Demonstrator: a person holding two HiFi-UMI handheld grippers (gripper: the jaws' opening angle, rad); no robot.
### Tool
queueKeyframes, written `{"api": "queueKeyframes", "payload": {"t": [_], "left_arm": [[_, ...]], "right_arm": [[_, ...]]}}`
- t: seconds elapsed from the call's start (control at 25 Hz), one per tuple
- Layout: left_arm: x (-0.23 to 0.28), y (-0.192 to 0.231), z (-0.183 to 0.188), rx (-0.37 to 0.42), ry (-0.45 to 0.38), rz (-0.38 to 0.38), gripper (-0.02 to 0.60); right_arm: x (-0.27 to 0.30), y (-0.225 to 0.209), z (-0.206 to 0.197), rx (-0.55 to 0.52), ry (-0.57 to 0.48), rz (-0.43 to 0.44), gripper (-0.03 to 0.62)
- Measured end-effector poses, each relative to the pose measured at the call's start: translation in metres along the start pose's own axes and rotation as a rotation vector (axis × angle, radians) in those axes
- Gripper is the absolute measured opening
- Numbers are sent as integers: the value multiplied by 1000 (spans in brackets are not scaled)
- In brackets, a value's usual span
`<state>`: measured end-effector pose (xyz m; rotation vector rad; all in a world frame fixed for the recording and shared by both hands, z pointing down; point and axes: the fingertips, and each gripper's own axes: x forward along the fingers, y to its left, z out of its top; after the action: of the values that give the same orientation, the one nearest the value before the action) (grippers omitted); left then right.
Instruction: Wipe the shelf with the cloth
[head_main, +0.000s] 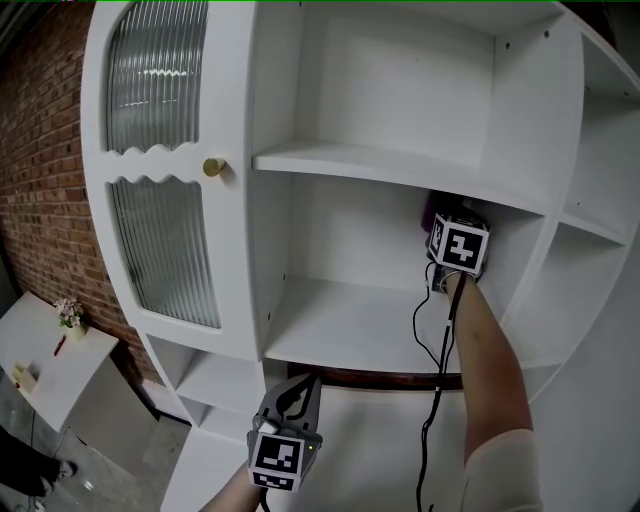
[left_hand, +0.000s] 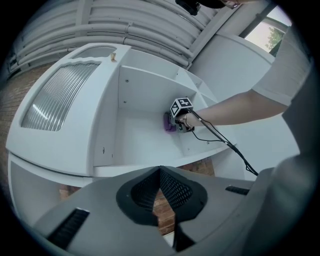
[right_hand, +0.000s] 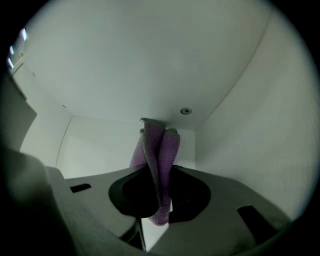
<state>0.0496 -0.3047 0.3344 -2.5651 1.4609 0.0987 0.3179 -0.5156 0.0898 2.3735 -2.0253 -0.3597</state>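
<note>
Shelf: the middle board (head_main: 340, 322) of a white cabinet (head_main: 268, 120); all places below are given from this board.
Right gripper (head_main: 452, 262): inside the compartment over the shelf, at its back right corner, high above the board and close under the next board up.
Right gripper jaws: closed on the cloth, which runs between them in the right gripper view (right_hand: 160, 197).
Cloth (right_hand: 159, 147): purple and folded in long pleats. It sticks out ahead of the jaws toward the back corner over the shelf. From the head view only a small purple piece (head_main: 430, 214) shows, just left of the marker cube.
Contact: I cannot tell if the cloth end touches the wall.
Left gripper (head_main: 296, 396): below the front edge of the shelf and outside the cabinet, well apart from the cloth.
Left gripper jaws: together, with nothing between them (left_hand: 160, 174).
Cable (head_main: 436, 400): black, hanging from the right gripper down past the front edge of the shelf.
Ribbed glass door (head_main: 165, 245): left of the shelf, shut.
</note>
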Motion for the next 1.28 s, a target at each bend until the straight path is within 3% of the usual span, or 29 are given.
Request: {"api": "queueKeyframes", "payload": {"t": [0.48, 1.0, 1.28], "left_arm": [[-16, -5, 1, 21, 15, 4, 15], [-51, 42, -24, 21, 40, 34, 14], [-59, 84, -30, 17, 26, 36, 15]], "right_arm": [[-24, 14, 2, 65, 59, 38, 77], [-46, 199, -28, 25, 107, 330, 77], [-31, 269, -41, 29, 126, 384, 77]]}}
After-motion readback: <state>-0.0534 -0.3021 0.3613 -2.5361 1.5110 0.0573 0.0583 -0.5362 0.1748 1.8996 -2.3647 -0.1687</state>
